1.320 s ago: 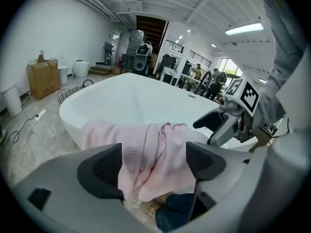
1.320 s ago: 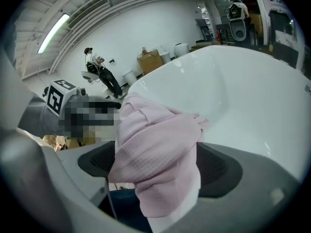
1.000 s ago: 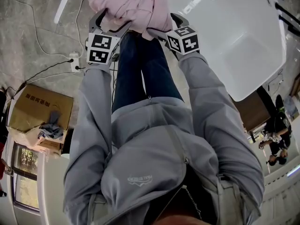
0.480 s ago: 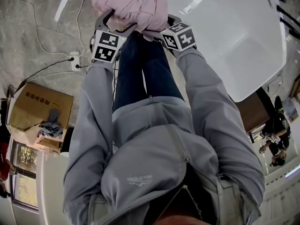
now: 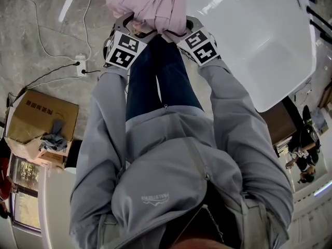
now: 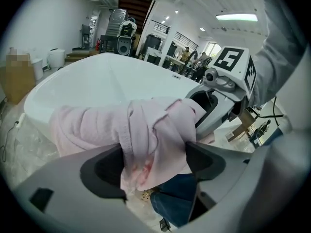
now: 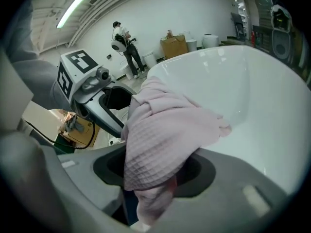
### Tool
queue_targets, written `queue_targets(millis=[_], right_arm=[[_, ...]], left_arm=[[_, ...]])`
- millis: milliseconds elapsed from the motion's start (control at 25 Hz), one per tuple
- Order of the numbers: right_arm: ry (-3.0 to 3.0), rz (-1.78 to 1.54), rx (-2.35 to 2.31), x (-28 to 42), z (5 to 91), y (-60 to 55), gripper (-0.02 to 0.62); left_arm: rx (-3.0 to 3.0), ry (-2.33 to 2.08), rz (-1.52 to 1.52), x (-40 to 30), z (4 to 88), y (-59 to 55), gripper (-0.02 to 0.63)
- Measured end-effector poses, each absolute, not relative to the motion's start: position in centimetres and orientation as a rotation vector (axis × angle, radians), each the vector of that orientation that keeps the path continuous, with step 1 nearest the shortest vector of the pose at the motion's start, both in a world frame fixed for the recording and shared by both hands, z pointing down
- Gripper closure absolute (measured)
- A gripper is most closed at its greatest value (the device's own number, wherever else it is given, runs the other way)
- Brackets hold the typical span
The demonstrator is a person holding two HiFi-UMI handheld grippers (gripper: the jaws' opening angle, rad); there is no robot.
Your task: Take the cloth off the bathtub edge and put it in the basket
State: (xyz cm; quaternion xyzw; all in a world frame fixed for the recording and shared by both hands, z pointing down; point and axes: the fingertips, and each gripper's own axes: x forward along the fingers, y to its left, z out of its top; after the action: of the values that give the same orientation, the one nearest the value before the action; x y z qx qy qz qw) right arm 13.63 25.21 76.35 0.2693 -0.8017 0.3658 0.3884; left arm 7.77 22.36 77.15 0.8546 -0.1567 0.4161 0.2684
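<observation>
Left gripper [image 6: 154, 163] is seen clamped on a gathered fold of the pink cloth [image 6: 146, 125], with the fabric pinched between both jaws and a loose tail hanging below them. In the head view the left gripper [image 5: 126, 25] is found at the left side of the bundle. Between the two tools the pink cloth [image 5: 149, 3] is bunched into a heap, and it appears to be draped over the near edge of the white bathtub [image 5: 249, 45]. Right gripper [image 7: 156, 174] has just been closing, and a thick waffle-textured fold of the pink cloth [image 7: 165, 130] is caught between its jaws, filling the gap from side to side. In the head view the right gripper [image 5: 182, 26] is placed at the bundle's right, close beside the other tool. Both grips are judged to be set, so the lift off the rim is taken as the step in hand. It is best done with both tools raised together and kept near each other, so that the heap is not stretched or pulled out of one pinch. The hanging tails should be cleared of the bathtub [image 7: 243, 81] before anything is carried sideways, since a snag there could drag the fabric loose. No basket is shown in any view, so its place has to be found before the carry is begun.
</observation>
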Motion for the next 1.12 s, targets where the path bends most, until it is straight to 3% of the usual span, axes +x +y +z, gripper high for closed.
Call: queue_targets(millis=[200,440,600,1120], right_arm=[[-2.091,0.852,0.664,13.3,74.2,25.1,0.444],[-2.121,0.779,0.612,12.7,73.0,25.3,0.477],[-2.148,0.768,0.621,12.4,71.6,24.9,0.483],[-2.269,0.679,0.666,11.0,61.5,22.8,0.49]], left_arm=[[2.31,-0.319,1.117,8.5,76.7,23.7,0.223],[2.392,-0.303,1.13,9.2,75.5,24.3,0.43],[2.454,-0.301,1.12,9.4,74.0,24.2,0.505],[2.571,-0.45,1.094,8.7,63.9,22.1,0.525]])
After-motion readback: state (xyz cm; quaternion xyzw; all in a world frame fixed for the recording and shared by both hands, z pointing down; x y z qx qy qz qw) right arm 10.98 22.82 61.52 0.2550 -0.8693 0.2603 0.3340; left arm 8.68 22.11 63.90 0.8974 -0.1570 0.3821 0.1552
